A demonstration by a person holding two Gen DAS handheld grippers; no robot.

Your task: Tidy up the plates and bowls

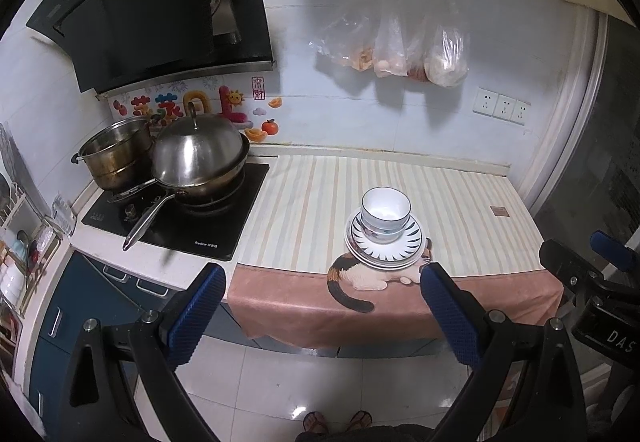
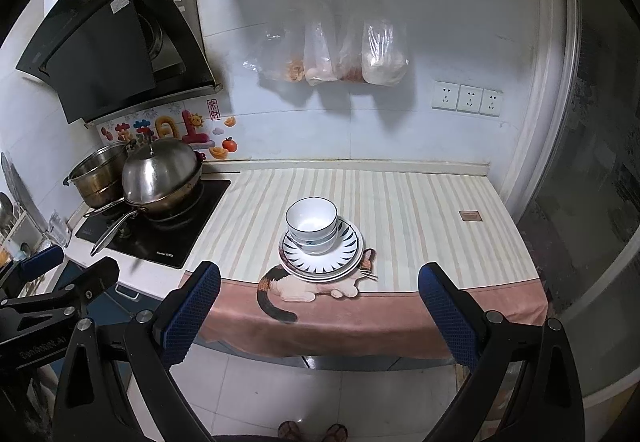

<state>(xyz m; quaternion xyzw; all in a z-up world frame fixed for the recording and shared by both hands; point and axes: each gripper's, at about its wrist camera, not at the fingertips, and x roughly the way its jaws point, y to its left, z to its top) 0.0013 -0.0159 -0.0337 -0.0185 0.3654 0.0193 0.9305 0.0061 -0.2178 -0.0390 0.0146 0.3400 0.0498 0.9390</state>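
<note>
Both grippers, left gripper [image 1: 322, 280] and right gripper [image 2: 319, 278], hold jaws spread before stacked bowls [image 2: 312, 222] on plates [image 2: 320, 262].

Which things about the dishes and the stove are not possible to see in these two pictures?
- Number of bowls in the stack: both views, the top bowl hides the lower ones.
- Number of plates: both views, rims overlap.
- Wok contents: both views, domed lid covers it.
- Cat print: partly under the plates.

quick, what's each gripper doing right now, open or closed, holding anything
Left gripper: open, fingers wide apart, holding nothing.
Right gripper: open, fingers wide apart, holding nothing.
</note>
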